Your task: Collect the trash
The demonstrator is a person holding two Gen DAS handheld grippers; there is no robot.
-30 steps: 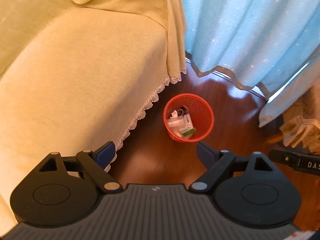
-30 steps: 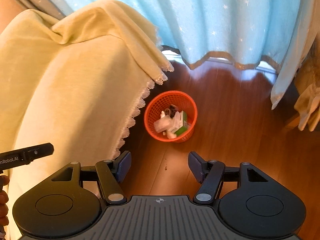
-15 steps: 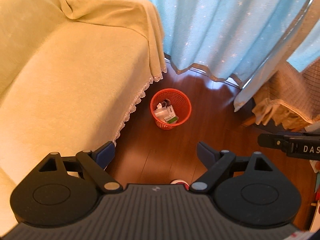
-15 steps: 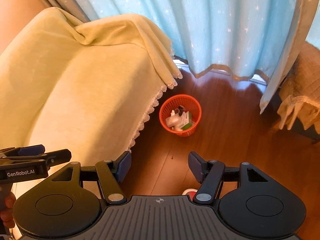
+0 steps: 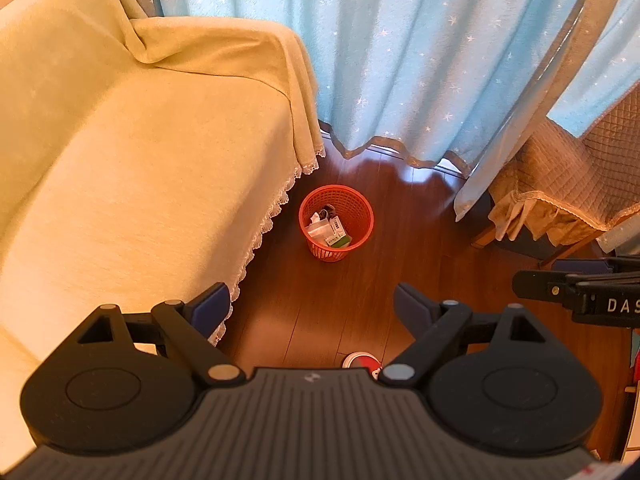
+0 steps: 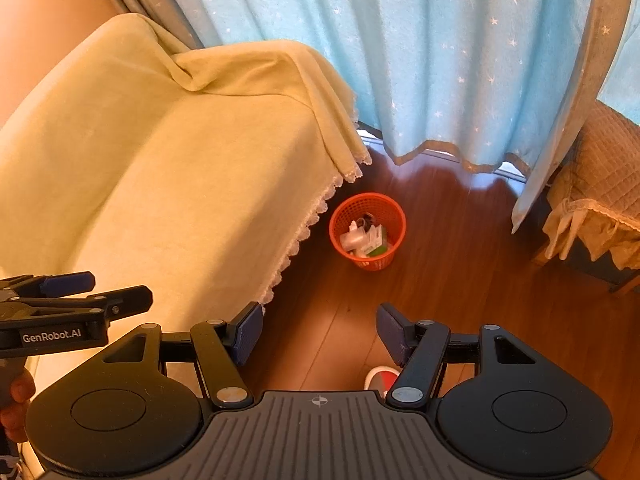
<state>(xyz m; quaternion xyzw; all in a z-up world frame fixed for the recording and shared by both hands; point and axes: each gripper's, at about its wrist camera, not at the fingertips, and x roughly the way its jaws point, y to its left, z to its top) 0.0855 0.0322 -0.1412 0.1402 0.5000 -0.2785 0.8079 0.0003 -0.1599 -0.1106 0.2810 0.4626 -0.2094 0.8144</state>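
While the yellow-covered sofa [image 5: 132, 184] fills the left side, an orange mesh trash basket [image 5: 336, 222] stands on the wooden floor [image 5: 420, 264] just beside the cover's lace hem, holding white and green scraps of packaging [image 5: 330, 230]. Above the floor, the left gripper [image 5: 310, 306] has its jaws spread wide with nothing between them. Behind the basket hangs a pale blue starred curtain [image 5: 420, 60]. Likewise the right gripper [image 6: 320, 330] is spread apart and empty. At far right stands furniture under a quilted tan cloth [image 6: 596, 184].
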